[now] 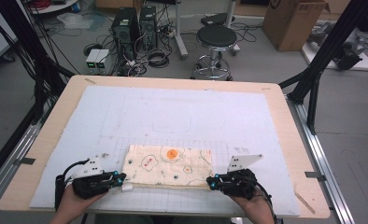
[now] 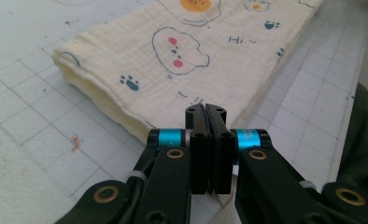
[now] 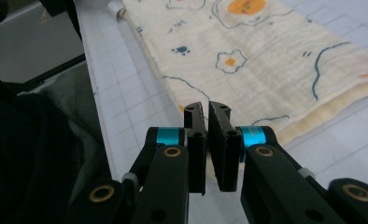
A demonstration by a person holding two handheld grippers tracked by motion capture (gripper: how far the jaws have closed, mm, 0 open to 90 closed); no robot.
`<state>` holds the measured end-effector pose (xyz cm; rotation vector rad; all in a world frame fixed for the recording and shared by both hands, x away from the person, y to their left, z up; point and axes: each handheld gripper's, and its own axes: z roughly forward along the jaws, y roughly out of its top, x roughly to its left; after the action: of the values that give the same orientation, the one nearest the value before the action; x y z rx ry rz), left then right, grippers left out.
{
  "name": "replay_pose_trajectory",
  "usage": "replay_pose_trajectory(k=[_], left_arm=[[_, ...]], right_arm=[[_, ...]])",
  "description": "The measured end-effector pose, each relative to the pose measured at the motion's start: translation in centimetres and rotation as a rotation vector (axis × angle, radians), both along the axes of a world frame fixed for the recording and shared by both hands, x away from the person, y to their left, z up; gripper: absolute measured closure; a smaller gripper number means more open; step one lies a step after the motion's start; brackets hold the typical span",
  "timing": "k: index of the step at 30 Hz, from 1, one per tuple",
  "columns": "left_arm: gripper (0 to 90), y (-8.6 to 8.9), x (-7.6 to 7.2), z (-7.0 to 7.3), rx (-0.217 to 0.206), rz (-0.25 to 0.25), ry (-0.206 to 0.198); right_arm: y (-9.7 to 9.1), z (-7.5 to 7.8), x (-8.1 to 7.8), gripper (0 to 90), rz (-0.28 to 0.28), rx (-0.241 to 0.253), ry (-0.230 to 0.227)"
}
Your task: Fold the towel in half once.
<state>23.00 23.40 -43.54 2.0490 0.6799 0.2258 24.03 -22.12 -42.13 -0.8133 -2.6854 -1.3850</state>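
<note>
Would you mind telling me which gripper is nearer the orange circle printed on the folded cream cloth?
Right gripper, narrowly, at the folded cream cloth's right near corner; left gripper is at its left near corner; the orange circle sits slightly right of centre.

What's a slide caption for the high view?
Both grippers, left and right, shut on the near corners of a folded printed cloth on the gridded mat.
</note>
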Motion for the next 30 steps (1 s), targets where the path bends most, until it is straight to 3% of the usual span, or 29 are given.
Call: replay_pose_trajectory(k=[4,7,10,15,19,22,24,30], left_arm=[[84.9,-0.2,0.1,-0.2,0.011,-0.017,0.018],[63.1,-0.1,0.1,0.1,-0.016,-0.013,0.014],[54.0,-0.3,0.5,0.7,-0.044,-0.002,0.007],[57.1,-1.4,1.7,1.4,-0.039,-0.001,-0.015],[69.3,-2.5,2.9,1.8,-0.04,0.024,-0.018],[76.9,-3.4,4.2,2.0,-0.012,0.048,-0.026],[80.9,-4.0,5.0,2.0,-0.011,0.066,-0.03],[84.9,-5.4,7.6,1.8,0.025,0.104,-0.032]], right_arm=[[0.2,-0.7,0.0,85.0,0.011,-0.029,0.02],[0.1,-0.8,0.1,70.2,0.005,-0.019,0.032],[0.0,0.1,0.2,62.0,-0.015,0.029,0.005],[0.8,1.4,1.5,60.6,-0.029,0.04,-0.026],[1.8,1.9,3.2,70.1,-0.063,0.036,-0.047],[2.7,2.3,4.6,80.0,-0.079,0.04,-0.07],[3.4,2.3,5.4,83.4,-0.085,0.029,-0.086],[5.7,1.1,8.2,86.2,-0.095,0.019,-0.065]])
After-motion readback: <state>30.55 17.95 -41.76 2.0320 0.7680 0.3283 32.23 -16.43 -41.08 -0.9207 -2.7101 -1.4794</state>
